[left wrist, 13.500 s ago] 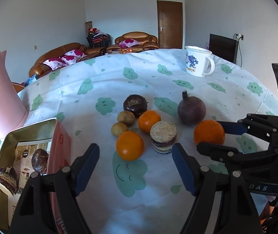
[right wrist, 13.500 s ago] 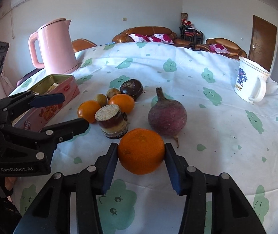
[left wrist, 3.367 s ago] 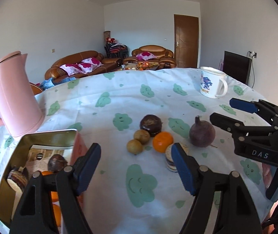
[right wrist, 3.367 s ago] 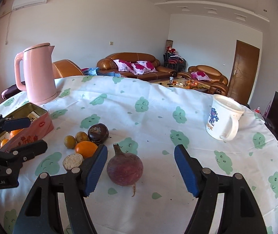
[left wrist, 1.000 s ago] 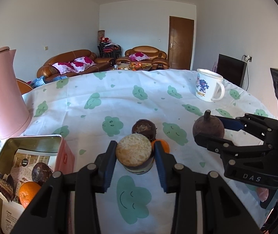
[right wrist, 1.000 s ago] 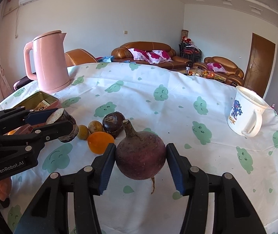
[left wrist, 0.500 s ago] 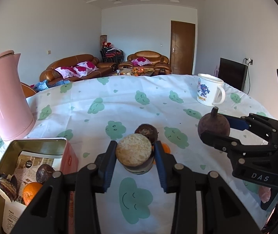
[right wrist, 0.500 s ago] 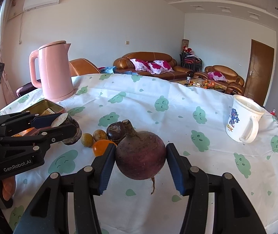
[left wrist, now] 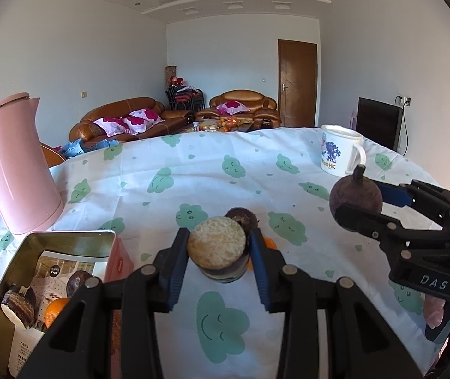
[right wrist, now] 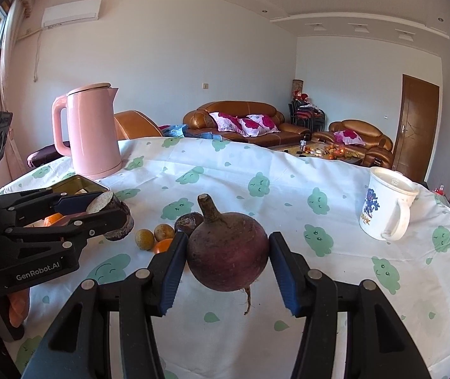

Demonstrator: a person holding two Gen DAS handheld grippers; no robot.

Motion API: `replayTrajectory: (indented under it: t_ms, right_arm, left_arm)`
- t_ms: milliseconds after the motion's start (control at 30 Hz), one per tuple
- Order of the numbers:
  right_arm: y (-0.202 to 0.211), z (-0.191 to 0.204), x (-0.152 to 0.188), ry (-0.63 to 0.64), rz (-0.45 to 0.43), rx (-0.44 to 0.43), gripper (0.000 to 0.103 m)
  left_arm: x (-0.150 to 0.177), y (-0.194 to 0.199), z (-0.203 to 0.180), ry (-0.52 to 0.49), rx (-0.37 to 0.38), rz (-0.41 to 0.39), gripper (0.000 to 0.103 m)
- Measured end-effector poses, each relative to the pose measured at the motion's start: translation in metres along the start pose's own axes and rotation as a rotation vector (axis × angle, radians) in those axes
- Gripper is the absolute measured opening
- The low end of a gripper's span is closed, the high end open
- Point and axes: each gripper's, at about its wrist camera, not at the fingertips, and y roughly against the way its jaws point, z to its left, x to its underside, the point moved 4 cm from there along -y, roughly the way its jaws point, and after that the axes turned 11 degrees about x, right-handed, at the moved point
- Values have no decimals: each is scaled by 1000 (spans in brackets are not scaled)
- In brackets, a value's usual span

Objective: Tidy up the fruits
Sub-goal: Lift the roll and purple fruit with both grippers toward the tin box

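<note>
My left gripper (left wrist: 220, 257) is shut on a round layered cake piece (left wrist: 217, 248) with a pale crumbly top, held above the table. My right gripper (right wrist: 227, 263) is shut on a dark purple beet (right wrist: 228, 254) with a stem, also lifted clear of the cloth. On the table lie a dark round fruit (right wrist: 190, 221), two small brown fruits (right wrist: 144, 238) and an orange (right wrist: 161, 246), partly hidden behind the fingers. An open tin box (left wrist: 63, 246) at lower left holds an orange (left wrist: 55, 308), a dark fruit and a cake slice (left wrist: 18, 304).
A pink kettle (left wrist: 13, 164) stands behind the tin at the left. A white mug (left wrist: 340, 151) sits far right. The table (left wrist: 193, 173) wears a white cloth with green cloud faces. Sofas and a door lie beyond.
Both grippers have tilted up slightly with their loads, so more of the room and less of the table shows. The grips are unchanged.
</note>
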Motion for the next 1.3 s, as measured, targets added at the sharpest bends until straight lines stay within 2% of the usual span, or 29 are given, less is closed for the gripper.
replayTrajectory:
  t_ms: [1300]
  right_arm:
    - [29, 1, -3, 6, -156, 32, 54]
  left_arm:
    - [-4, 29, -12, -66, -74, -138, 37]
